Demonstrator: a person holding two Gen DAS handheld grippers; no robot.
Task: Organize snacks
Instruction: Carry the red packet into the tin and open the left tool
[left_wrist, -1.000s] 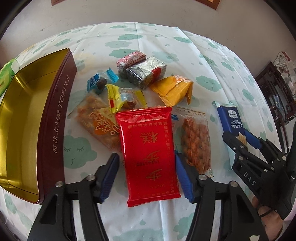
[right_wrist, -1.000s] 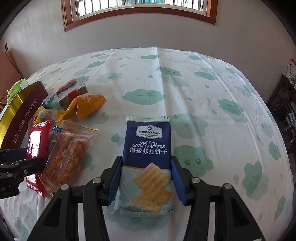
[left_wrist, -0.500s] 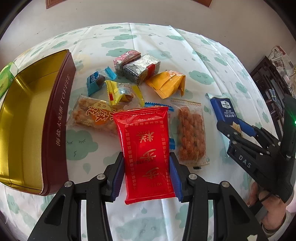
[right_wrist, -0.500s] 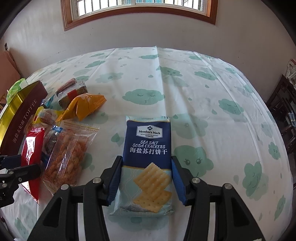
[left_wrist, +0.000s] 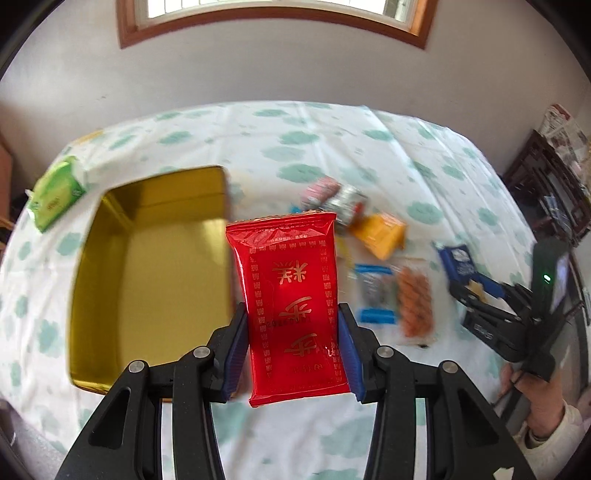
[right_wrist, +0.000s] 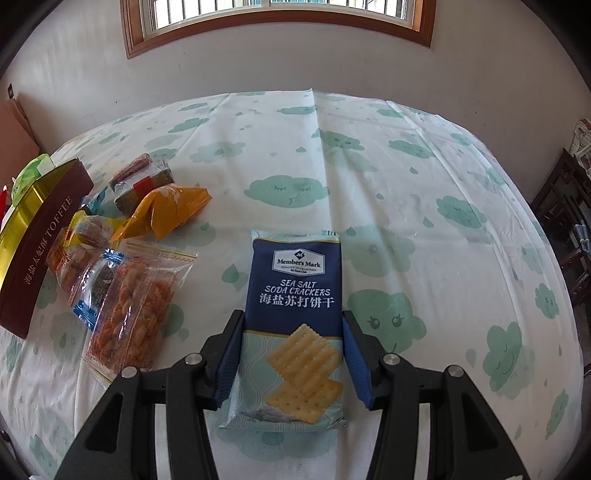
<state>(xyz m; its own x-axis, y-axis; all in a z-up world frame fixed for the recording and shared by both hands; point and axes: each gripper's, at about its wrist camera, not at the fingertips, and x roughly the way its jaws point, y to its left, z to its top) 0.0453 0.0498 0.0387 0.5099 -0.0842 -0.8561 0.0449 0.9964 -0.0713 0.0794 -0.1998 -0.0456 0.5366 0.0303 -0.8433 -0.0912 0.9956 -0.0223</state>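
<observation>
My left gripper (left_wrist: 291, 332) is shut on a red snack packet (left_wrist: 291, 295) with gold characters and holds it in the air, just right of the open gold toffee tin (left_wrist: 155, 280). In the right wrist view my right gripper (right_wrist: 293, 354) has its blue pads against both long sides of a blue soda cracker pack (right_wrist: 295, 295) that lies flat on the cloud-print tablecloth (right_wrist: 406, 184). The left wrist view also shows that right gripper (left_wrist: 476, 291) and the cracker pack (left_wrist: 458, 258) at the far right, with a hand behind them.
Loose snacks lie between the tin and the crackers: an orange pack (right_wrist: 170, 210), a clear bag of fried twists (right_wrist: 133, 314), a foil-wrapped bar (right_wrist: 144, 184) and several small sweets. A green tissue pack (left_wrist: 55, 192) sits beyond the tin (right_wrist: 44, 236). Dark furniture (right_wrist: 569, 206) stands at the right.
The left gripper closed on the red packet, lifted it off the table and carried it toward the tin. The right gripper and the cracker pack have not moved.
</observation>
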